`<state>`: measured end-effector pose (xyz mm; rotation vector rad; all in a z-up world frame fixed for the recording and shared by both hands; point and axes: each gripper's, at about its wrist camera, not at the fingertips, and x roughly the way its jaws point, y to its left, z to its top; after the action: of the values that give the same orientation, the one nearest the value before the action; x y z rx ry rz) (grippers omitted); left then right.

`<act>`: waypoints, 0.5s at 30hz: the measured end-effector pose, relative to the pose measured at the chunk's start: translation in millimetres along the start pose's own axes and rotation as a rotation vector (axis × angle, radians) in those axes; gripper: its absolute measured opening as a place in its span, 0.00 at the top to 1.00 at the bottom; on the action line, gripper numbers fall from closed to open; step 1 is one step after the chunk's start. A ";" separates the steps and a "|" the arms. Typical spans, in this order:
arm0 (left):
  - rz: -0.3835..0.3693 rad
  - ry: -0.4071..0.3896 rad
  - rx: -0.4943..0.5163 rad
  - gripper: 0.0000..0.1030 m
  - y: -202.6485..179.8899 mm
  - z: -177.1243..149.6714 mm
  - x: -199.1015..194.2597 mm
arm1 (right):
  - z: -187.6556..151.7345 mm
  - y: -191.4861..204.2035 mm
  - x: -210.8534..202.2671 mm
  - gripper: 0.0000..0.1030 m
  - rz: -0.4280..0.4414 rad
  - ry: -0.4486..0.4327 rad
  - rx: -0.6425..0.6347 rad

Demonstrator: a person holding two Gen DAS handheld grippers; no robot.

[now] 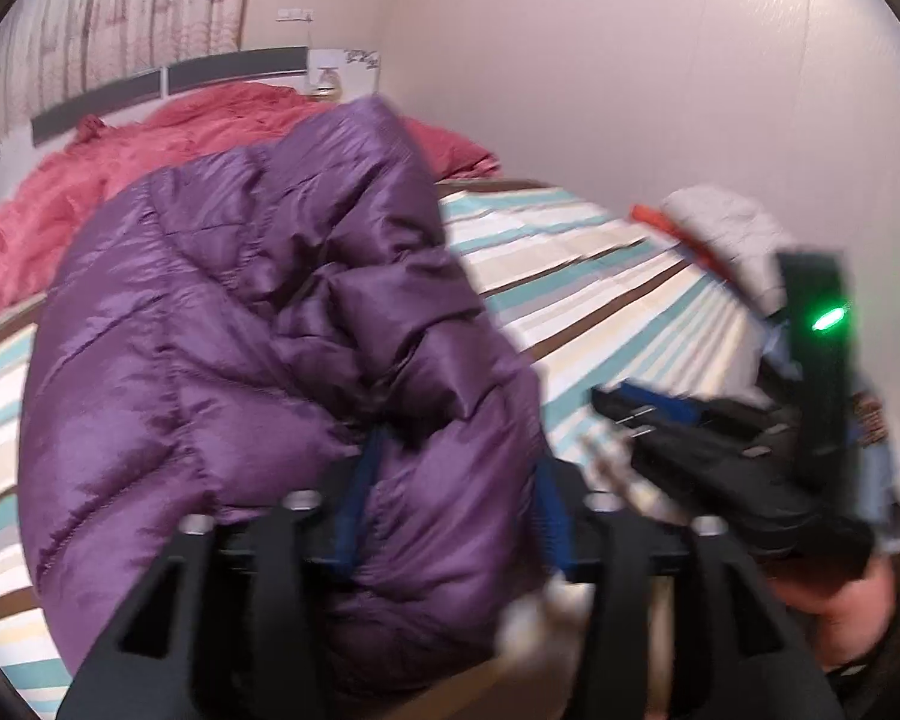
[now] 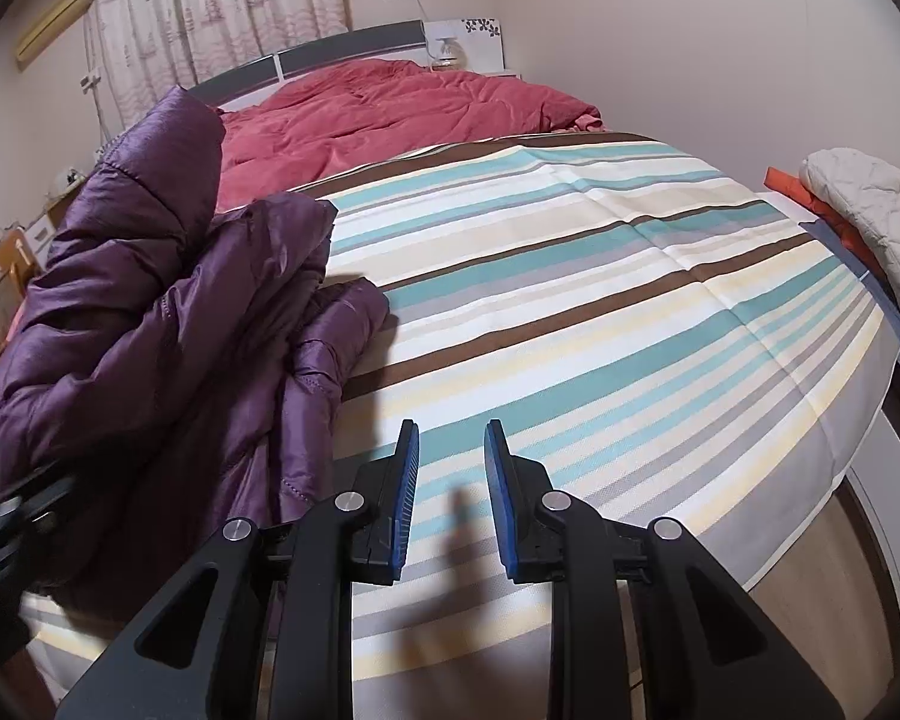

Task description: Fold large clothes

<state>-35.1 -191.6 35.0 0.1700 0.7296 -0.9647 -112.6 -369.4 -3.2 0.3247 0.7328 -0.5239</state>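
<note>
A shiny purple puffer jacket is bunched up and lifted over the striped bed. My left gripper is shut on a thick bundle of it, which fills the gap between the blue pads. In the right wrist view the jacket hangs crumpled at the left, partly resting on the striped sheet. My right gripper is open and empty, just above the sheet near the bed's front edge, to the right of the jacket. It also shows in the left wrist view, at the right.
A red quilt is heaped at the head of the bed. A small pile of folded clothes, white on orange, sits at the bed's right edge. A wall runs along the right. Furniture and clutter stand at the far left.
</note>
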 end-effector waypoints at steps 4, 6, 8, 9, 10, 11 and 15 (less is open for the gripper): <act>-0.051 -0.067 -0.005 0.36 -5.2 7.6 -29.0 | 0.7 0.2 -1.7 0.77 0.003 -0.001 0.000; -0.068 -0.106 -0.027 0.29 -1.5 10.2 -44.3 | 1.0 0.2 -2.4 0.77 0.005 -0.001 0.002; -0.058 -0.153 -0.056 0.29 6.0 12.0 -58.6 | 1.2 0.4 -3.1 0.77 0.005 -0.002 0.003; -0.048 -0.175 -0.071 0.29 11.2 12.7 -65.4 | 1.1 0.6 -3.3 0.77 0.005 -0.004 0.002; -0.034 -0.197 -0.086 0.29 16.9 12.6 -72.2 | 1.4 1.0 -3.7 0.77 0.005 -0.004 0.001; -0.014 -0.221 -0.106 0.29 25.7 12.8 -79.3 | 1.6 1.5 -3.9 0.77 0.005 -0.004 0.001; 0.108 -0.239 -0.209 0.28 66.4 8.7 -87.3 | 2.9 4.1 -5.6 0.77 0.010 -0.008 -0.006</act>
<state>-8.9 -97.0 84.9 -0.0872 0.5894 -0.7844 -112.2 -365.5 3.2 0.3199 0.7242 -0.5135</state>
